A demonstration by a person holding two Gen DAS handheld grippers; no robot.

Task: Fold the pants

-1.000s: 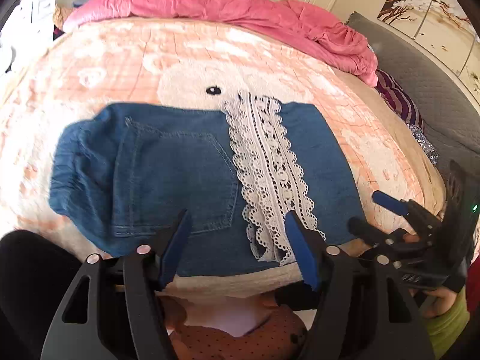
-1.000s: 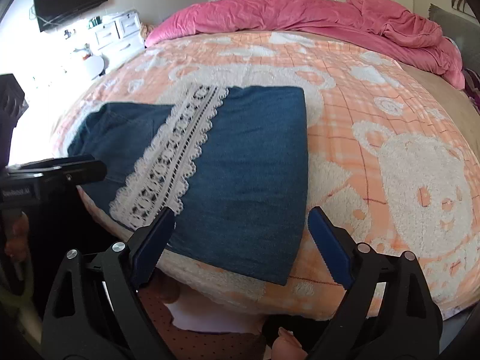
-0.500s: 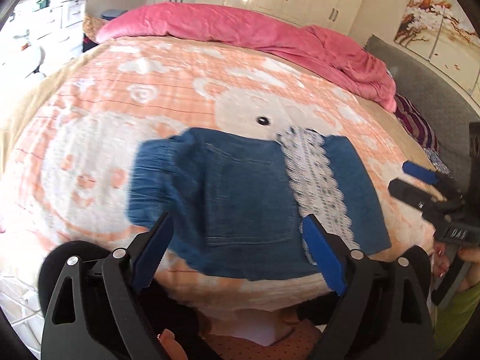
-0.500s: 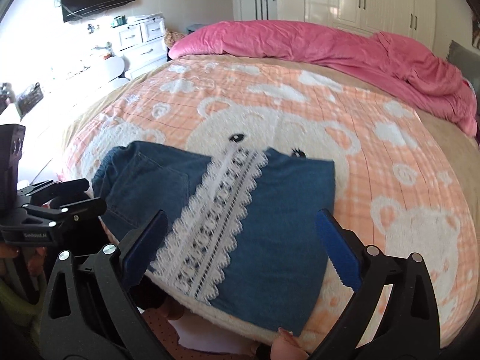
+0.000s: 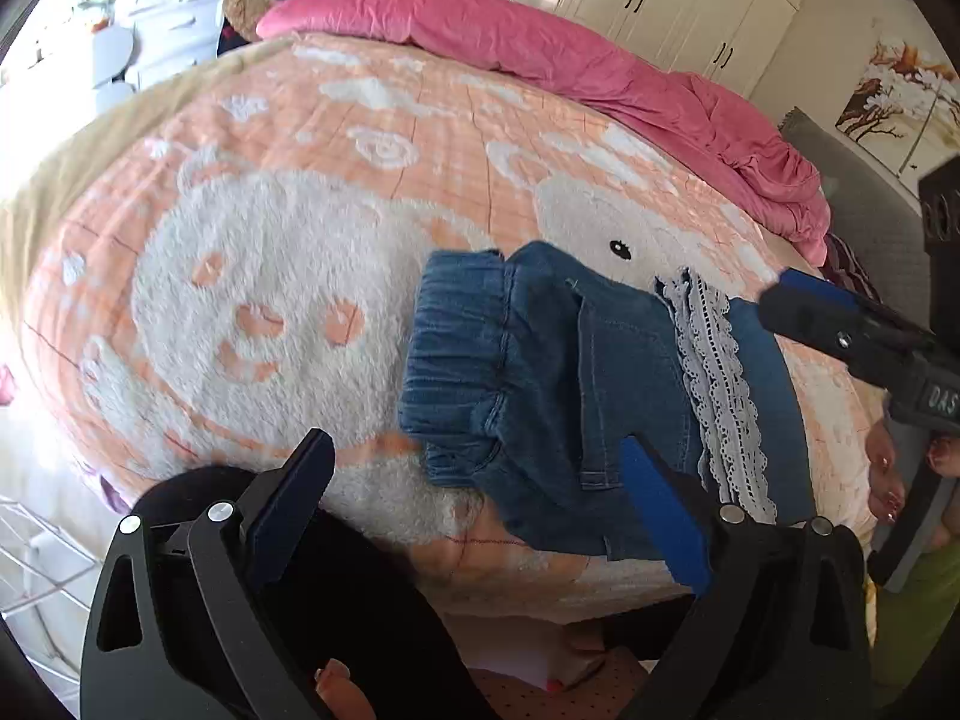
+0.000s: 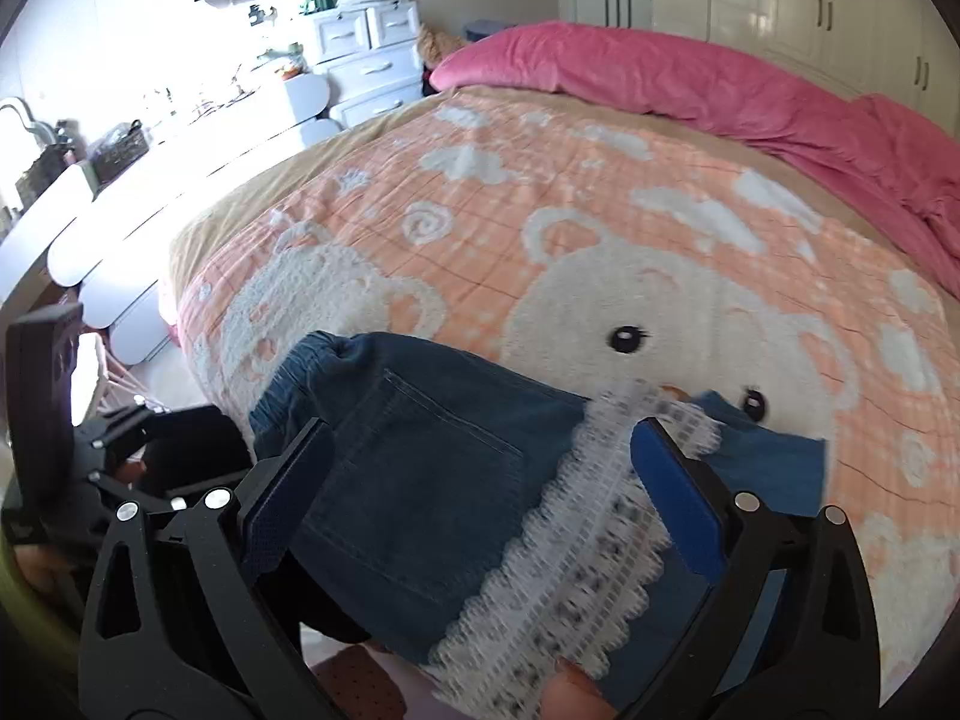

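One bed fills both views, spread with one peach blanket (image 5: 336, 192) patterned with white bears, and one pink duvet (image 5: 540, 54) bunched along its far edge. To the left of the pants and beyond them toward the duvet the blanket lies bare, with open room; its near edge curves off just below the grippers.

One pair of denim pants (image 5: 540, 372) lies folded into a compact block at the near right part of the blanket, close to that near edge, elastic waistband to the left, one back pocket facing up and one white lace strip (image 5: 720, 384) running near to far across it.

Two grippers show. The left gripper (image 5: 480, 516) hangs over the near edge, its jaws having just opened further to stand wide apart, nothing pressed between them. The right gripper (image 6: 474, 492) has jaws spread wide over the pocket and lace, gripping nothing.

On the right gripper's body in the left wrist view the letters "DAS" are readable.
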